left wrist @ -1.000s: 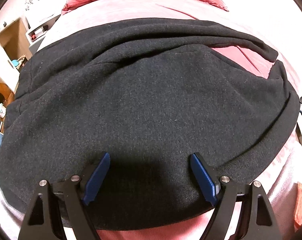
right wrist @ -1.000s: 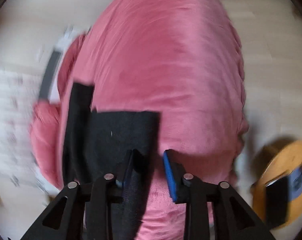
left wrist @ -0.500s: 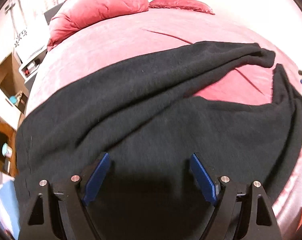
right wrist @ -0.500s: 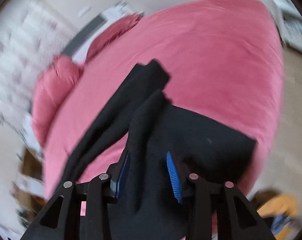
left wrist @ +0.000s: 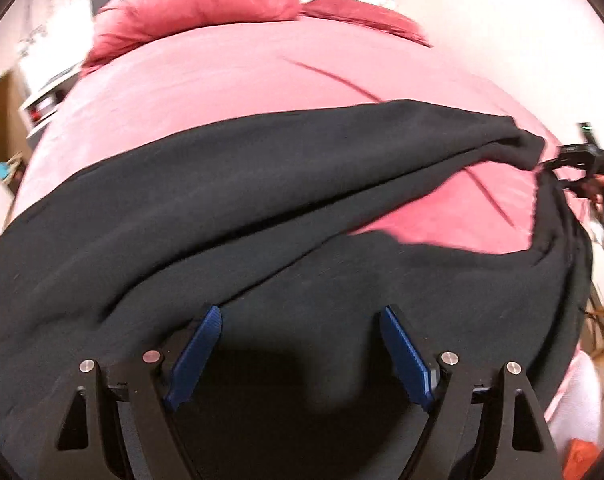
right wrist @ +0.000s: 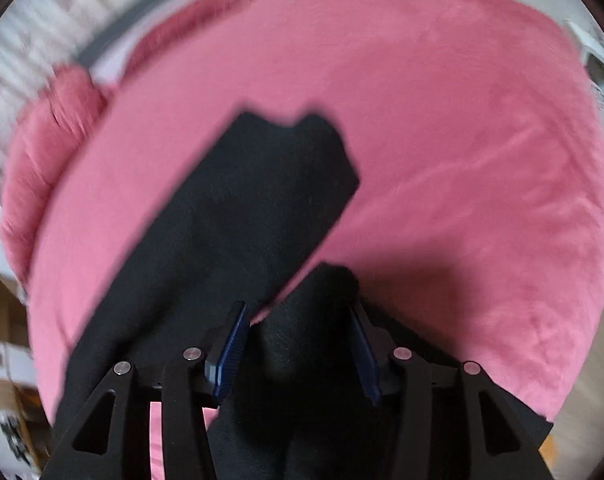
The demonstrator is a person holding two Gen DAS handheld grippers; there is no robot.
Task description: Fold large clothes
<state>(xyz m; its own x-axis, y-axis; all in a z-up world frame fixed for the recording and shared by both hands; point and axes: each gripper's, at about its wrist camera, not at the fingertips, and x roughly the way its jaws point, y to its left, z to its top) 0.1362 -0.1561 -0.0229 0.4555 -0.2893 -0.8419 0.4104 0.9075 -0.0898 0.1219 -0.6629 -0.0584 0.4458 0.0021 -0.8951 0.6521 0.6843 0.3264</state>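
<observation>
A large black fleece garment [left wrist: 261, 208] lies across a pink bed [left wrist: 221, 80]. My left gripper [left wrist: 299, 354] is open, its blue pads wide apart just over the near part of the cloth. The right gripper shows in the left wrist view [left wrist: 558, 168] at the far right, at the garment's folded corner. In the right wrist view my right gripper [right wrist: 297, 344] has its jaws apart with a bunch of black cloth [right wrist: 318, 320] between them; a black flap [right wrist: 261, 184] lies ahead on the bed [right wrist: 462, 160].
Two pink pillows [left wrist: 197, 4] lie at the head of the bed. Wooden shelves and boxes [left wrist: 5, 120] stand at the left. White wall at the right. Orange and white items [left wrist: 578, 408] sit at the lower right.
The right gripper carried the garment's edge across the bed and its jaws have widened. The fold on the right moved further over, showing more pink bed. The left gripper stayed open.
</observation>
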